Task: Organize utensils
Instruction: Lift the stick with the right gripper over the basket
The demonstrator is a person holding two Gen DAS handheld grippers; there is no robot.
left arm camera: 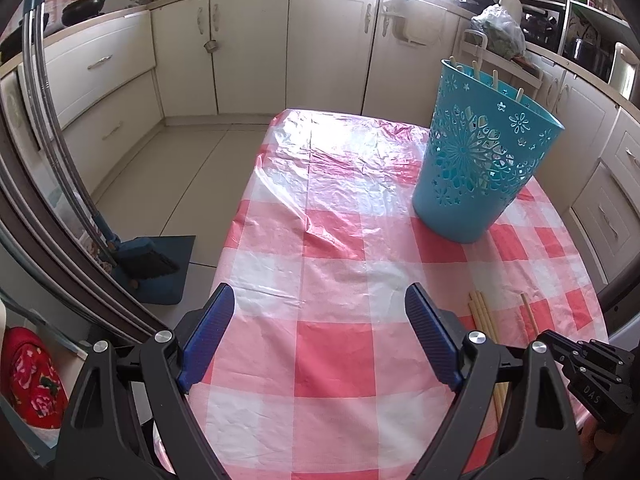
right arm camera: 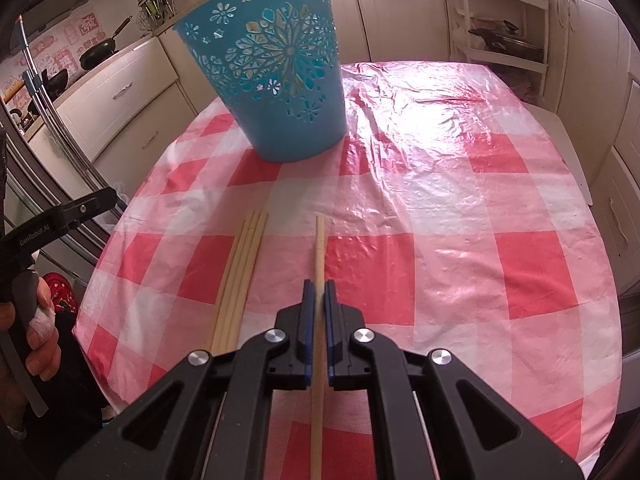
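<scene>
A blue perforated basket [left arm camera: 480, 160] stands upright on the checked table, with several chopstick ends poking above its rim; it also shows in the right wrist view [right arm camera: 276, 76]. My right gripper [right arm camera: 319, 292] is shut on a single wooden chopstick [right arm camera: 320, 248] that points toward the basket. A bundle of three chopsticks [right arm camera: 242, 276] lies on the cloth just left of it; the bundle also shows in the left wrist view [left arm camera: 486, 320]. My left gripper [left arm camera: 320, 308] is open and empty above the near left part of the table.
The table [right arm camera: 460, 220] wears a red-and-white checked plastic cloth. Kitchen cabinets [left arm camera: 256, 48] line the far wall. A blue dustpan and brush [left arm camera: 156, 264] stand on the floor at the left. A white rack [right arm camera: 504, 16] stands behind the table.
</scene>
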